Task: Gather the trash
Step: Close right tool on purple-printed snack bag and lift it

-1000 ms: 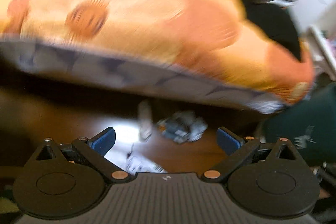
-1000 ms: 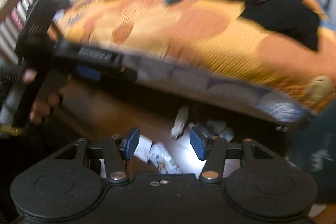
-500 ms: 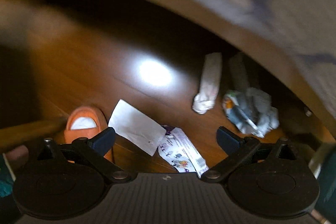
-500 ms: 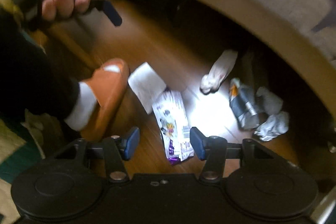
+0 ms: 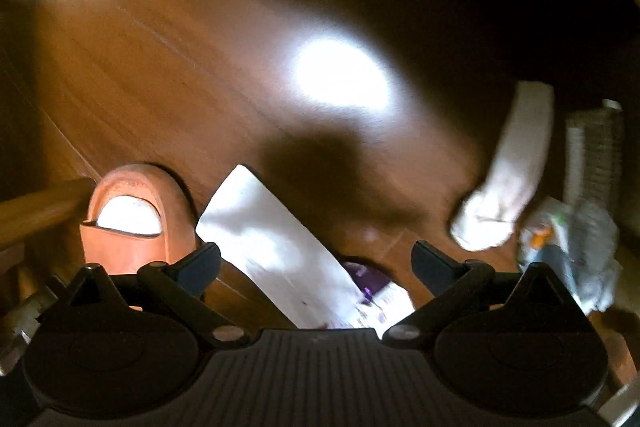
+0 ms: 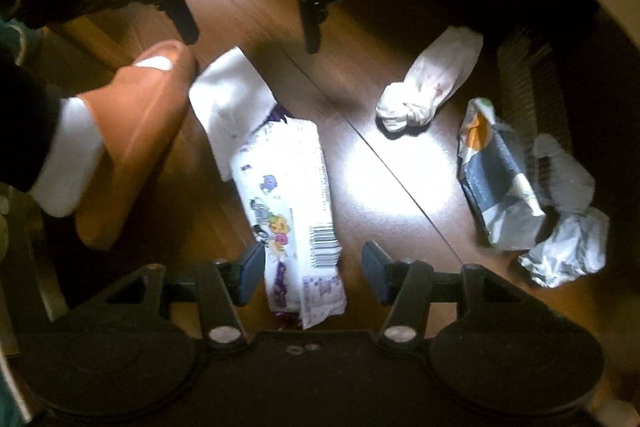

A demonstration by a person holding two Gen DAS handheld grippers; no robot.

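Both jaws gape: right gripper (image 6: 313,269) straddles the printed snack wrapper (image 6: 294,203) for pickup; left gripper (image 5: 316,265) hovers beyond it over white paper (image 5: 272,247).

Printed wrapper (image 6: 294,203), white paper (image 6: 228,103), crumpled packets (image 6: 500,187) litter floor.

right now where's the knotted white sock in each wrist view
Left wrist: the knotted white sock lies at the right, above the right fingertip, blurred.
Right wrist: the sock lies upper right of centre, beyond the open jaws.
Shared landmark: the orange slipper, at the left in both views.
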